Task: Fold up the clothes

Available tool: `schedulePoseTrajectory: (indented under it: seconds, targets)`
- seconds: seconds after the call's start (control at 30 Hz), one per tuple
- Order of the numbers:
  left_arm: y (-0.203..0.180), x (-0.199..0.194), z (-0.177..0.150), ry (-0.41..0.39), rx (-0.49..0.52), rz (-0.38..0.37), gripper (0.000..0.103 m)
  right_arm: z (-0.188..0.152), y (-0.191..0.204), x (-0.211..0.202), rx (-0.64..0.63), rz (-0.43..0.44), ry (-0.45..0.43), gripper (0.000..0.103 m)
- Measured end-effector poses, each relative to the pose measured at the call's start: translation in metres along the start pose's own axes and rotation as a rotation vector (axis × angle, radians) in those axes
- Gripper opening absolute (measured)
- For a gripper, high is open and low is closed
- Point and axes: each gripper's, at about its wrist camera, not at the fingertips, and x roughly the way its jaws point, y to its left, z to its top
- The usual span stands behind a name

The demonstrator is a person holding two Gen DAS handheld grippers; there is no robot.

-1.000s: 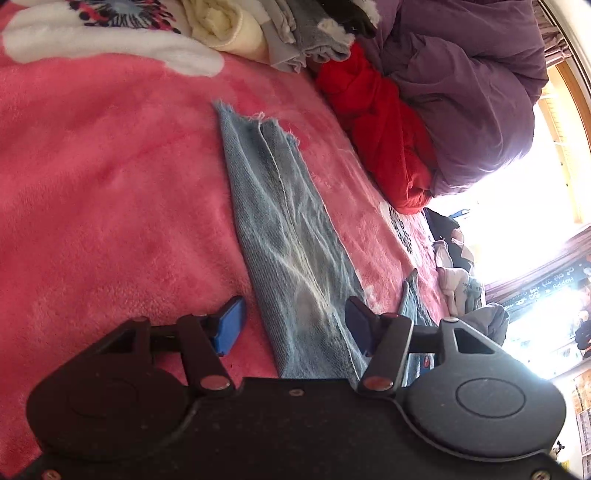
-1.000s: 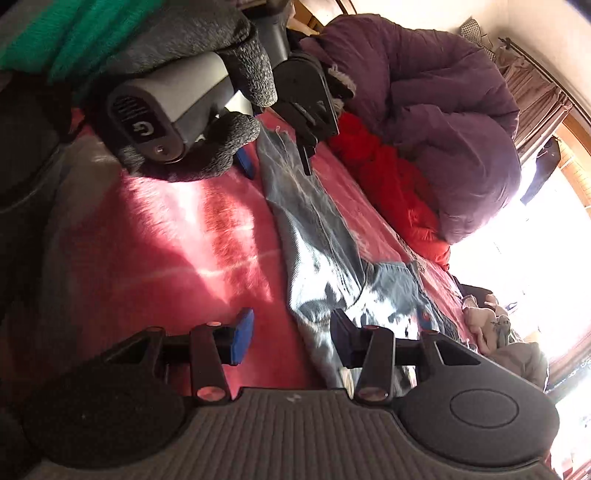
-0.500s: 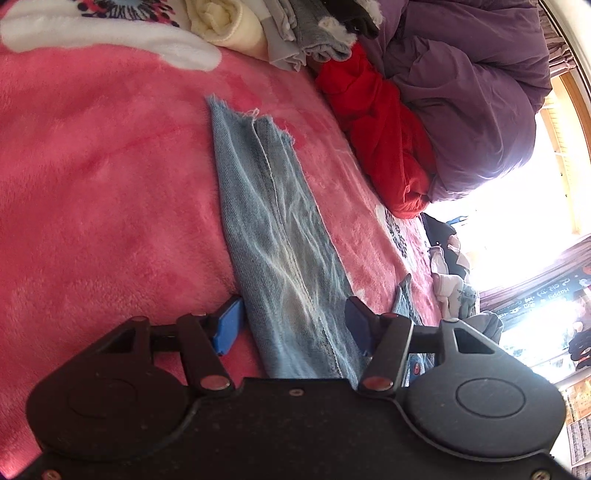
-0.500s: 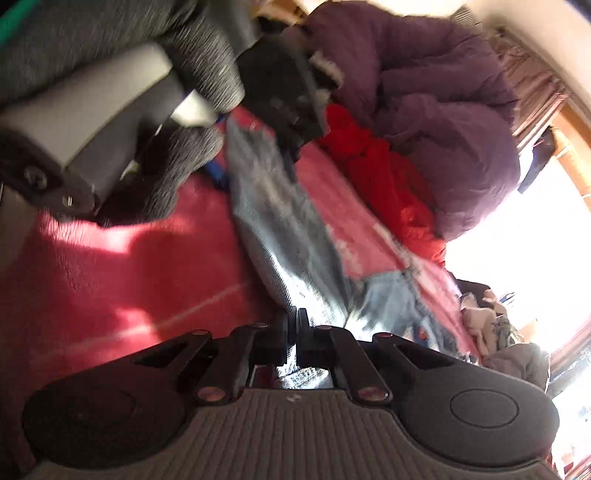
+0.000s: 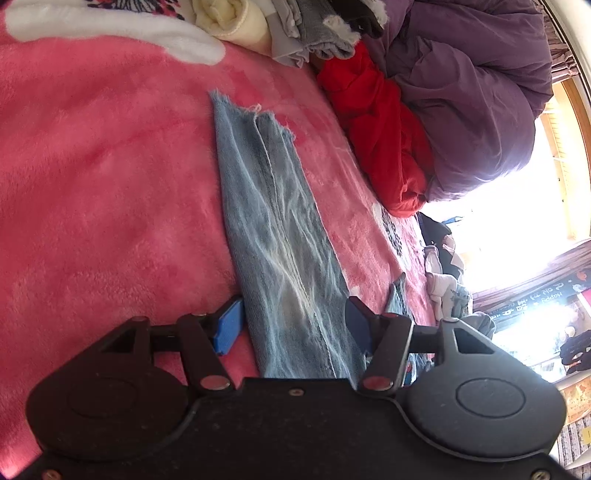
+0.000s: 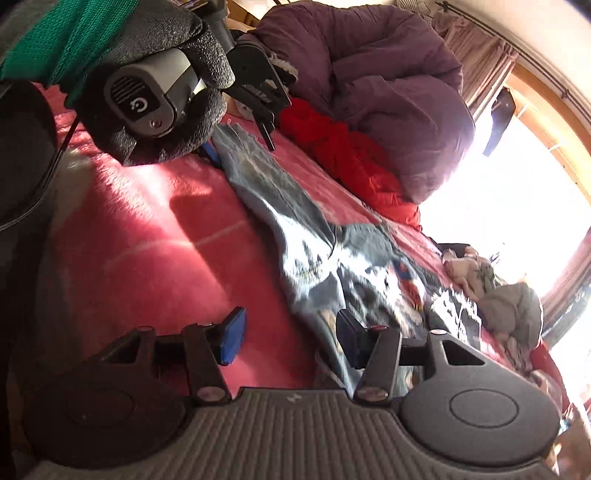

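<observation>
Left wrist view: left gripper (image 5: pixel 293 325) fingers spread wide, straddling the jeans (image 5: pixel 275 236) leg without clamping it. Denim lies flat on the fuzzy pink blanket (image 5: pixel 92 184), faded, frayed hem at its far end. Beyond the jeans: crumpled red garment (image 5: pixel 376 129), puffy purple duvet (image 5: pixel 472 92), folded cream and grey knits (image 5: pixel 280 29). Right wrist view: right gripper (image 6: pixel 291 338) also wide, nothing held, at the jeans' rumpled waist end.

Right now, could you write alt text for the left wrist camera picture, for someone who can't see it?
A leg of faded blue jeans lies flat on a pink fleece blanket, running away between the open blue-padded fingers of the left gripper. Beyond it, a red garment rests against a purple duvet.
</observation>
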Motion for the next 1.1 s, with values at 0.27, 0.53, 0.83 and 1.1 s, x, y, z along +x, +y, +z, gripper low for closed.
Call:
schedulePoseTrajectory:
  seconds: [0.27,0.53,0.83,1.1]
  targets:
    - [-0.009,-0.009,-0.017,0.047,0.084,0.015,0.058,-0.003,-0.007,-0.007,0.056,0.036,0.015,0.053]
    - [-0.033,-0.019,-0.071,0.176,0.186,-0.024,0.048,-0.011,-0.022,-0.014,0.067,0.038,0.022,0.055]
    - [-0.046,-0.001,-0.114,0.264,0.283,0.018,0.024,-0.014,-0.023,-0.015,0.111,0.056,0.013,0.06]
    - [-0.06,-0.01,-0.118,0.213,0.357,-0.003,0.001,-0.016,-0.027,-0.013,0.145,0.076,0.016,0.061]
